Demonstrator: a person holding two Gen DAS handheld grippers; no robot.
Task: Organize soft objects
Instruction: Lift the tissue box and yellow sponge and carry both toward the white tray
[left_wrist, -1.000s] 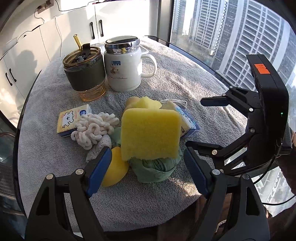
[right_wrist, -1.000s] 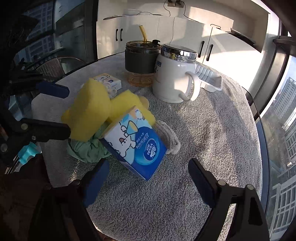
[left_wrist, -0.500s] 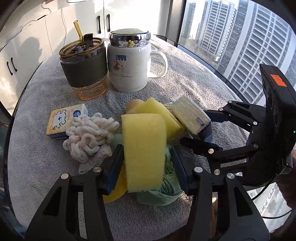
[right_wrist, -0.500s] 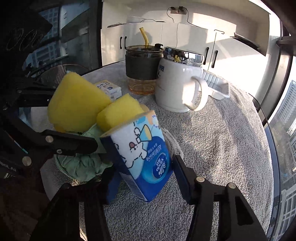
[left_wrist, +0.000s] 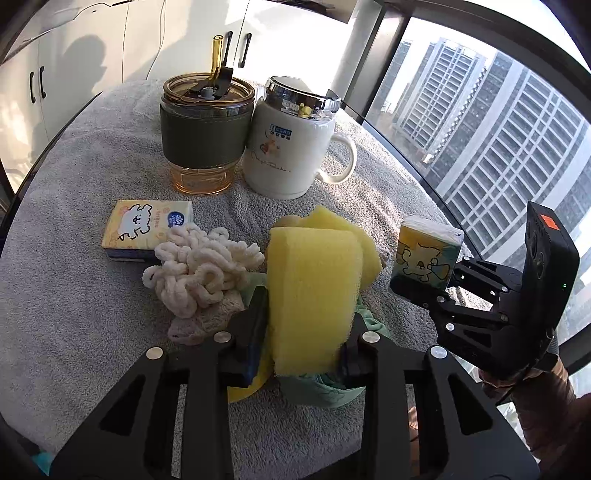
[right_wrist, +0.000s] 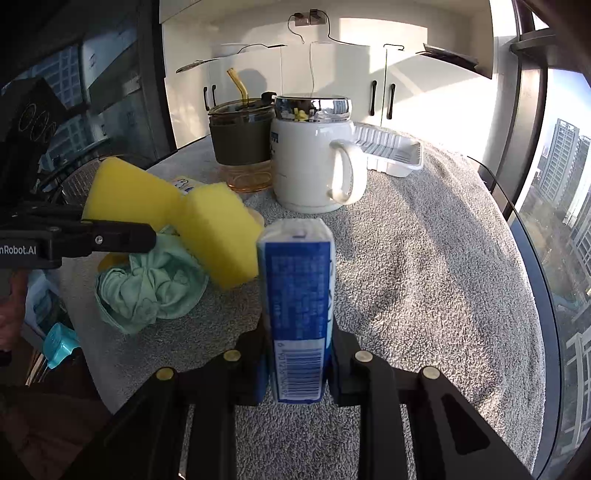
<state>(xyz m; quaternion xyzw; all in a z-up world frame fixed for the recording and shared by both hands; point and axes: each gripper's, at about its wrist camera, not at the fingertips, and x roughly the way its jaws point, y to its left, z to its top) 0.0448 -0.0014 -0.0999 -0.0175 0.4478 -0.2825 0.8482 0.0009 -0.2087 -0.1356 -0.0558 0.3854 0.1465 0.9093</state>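
Two grabs going at once: the left gripper (left_wrist: 303, 332) is clamped on a yellow sponge (left_wrist: 314, 291), the right gripper (right_wrist: 297, 365) squeezes a tissue pack (right_wrist: 297, 295). A green cloth (right_wrist: 147, 284) sits under the sponge, mug (right_wrist: 314, 166) ahead on the towel (right_wrist: 424, 277).

Two yellow sponges here: one (left_wrist: 314, 295) upright in front, another (left_wrist: 343, 229) tucked behind it. Two tissue packs as well, one (left_wrist: 147, 227) lying flat on the grey towel (left_wrist: 74, 314), one (left_wrist: 424, 254) up off the surface. One cream chenille bundle (left_wrist: 199, 269). One green cloth (right_wrist: 147, 284), bunched up. Two drink vessels at the back: one tumbler (left_wrist: 207, 136) with a straw, one white mug (left_wrist: 291, 147). One white tray (right_wrist: 388, 151) behind them. Two grippers, left (left_wrist: 303, 332) and right (right_wrist: 297, 365).
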